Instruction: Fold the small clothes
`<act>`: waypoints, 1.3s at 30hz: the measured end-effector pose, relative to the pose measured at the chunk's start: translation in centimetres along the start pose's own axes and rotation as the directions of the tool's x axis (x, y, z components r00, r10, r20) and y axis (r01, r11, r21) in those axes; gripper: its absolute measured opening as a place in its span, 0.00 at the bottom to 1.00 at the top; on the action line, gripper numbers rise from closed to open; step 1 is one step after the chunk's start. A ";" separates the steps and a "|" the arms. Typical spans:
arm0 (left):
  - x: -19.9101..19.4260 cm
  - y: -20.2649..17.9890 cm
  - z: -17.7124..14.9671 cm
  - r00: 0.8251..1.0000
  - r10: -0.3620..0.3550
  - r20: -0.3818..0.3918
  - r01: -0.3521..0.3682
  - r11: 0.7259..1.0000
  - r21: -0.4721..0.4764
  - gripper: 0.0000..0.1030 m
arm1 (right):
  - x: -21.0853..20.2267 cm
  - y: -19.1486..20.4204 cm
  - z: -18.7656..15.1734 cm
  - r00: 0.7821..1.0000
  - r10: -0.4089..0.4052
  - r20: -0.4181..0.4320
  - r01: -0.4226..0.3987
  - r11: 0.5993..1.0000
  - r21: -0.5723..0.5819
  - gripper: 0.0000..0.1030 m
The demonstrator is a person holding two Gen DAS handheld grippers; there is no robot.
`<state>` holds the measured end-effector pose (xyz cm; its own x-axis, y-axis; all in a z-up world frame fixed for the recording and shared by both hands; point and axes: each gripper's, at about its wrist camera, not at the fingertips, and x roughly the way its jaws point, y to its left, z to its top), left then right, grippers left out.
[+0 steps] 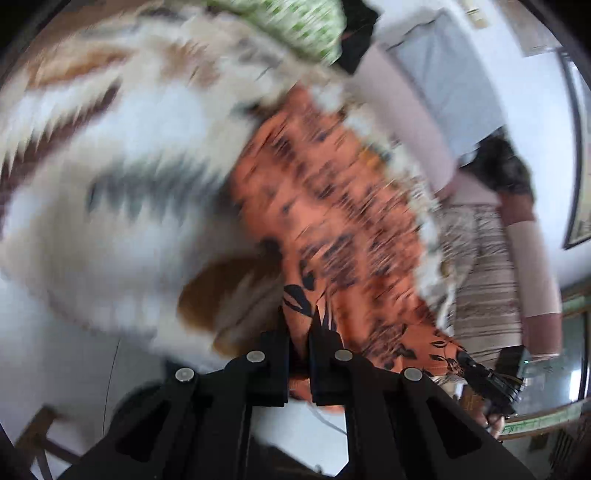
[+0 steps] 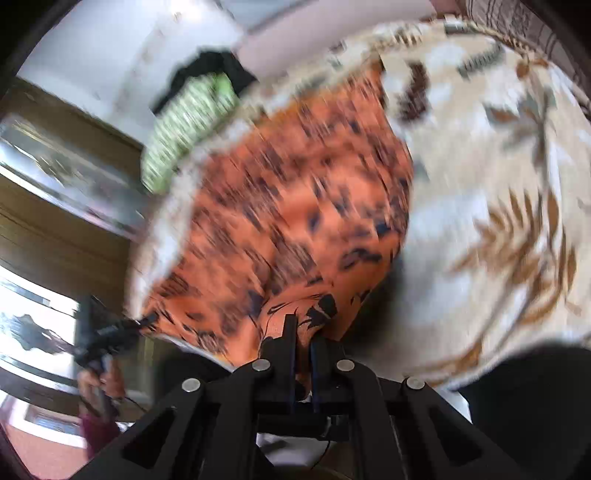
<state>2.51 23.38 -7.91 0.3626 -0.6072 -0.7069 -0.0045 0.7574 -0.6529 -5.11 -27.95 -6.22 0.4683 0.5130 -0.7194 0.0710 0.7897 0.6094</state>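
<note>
Both frames are heavily motion-blurred, so fine detail isn't readable; left gripper is pinching an edge of the orange garment w/ dark leaf print, jaws nearly together w/ cloth between them; right gripper is doing the same on another edge of that garment, jaws narrow, fabric bunching up where they're clamping. Garment is hanging/stretching btwn the two grippers, its far part lying over a cream blanket w/ brown and grey leaf pattern. Right gripper is also showing at lower right of left wrist view, gripping the garment's corner; left gripper is showing at lower left of right wrist view, a hand holding it. Green-and-white patterned cloth and a dark item are sitting at the blanket's far edge.
</note>
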 end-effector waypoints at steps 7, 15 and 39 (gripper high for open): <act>-0.5 -4.7 11.0 0.993 -0.031 0.111 0.026 0.998 0.048 0.05 | -2.6 0.1 10.9 0.976 0.104 0.190 -0.112 0.993 0.032 0.06; 10.1 -5.6 25.0 0.984 0.113 0.135 -0.114 0.993 0.001 0.05 | 6.2 -6.6 26.6 0.960 0.020 0.278 -0.082 0.973 0.214 0.06; 19.4 -3.7 22.8 0.960 0.208 0.185 -0.196 0.977 -0.080 0.75 | 13.5 -12.1 25.8 0.925 0.082 0.372 -0.190 0.945 0.265 0.79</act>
<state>30.81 14.28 -12.99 0.5199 -0.3811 -0.7645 -0.1502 0.8402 -0.5210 23.08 -39.24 -14.70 0.7661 0.4141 -0.4914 0.2114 0.5598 0.8012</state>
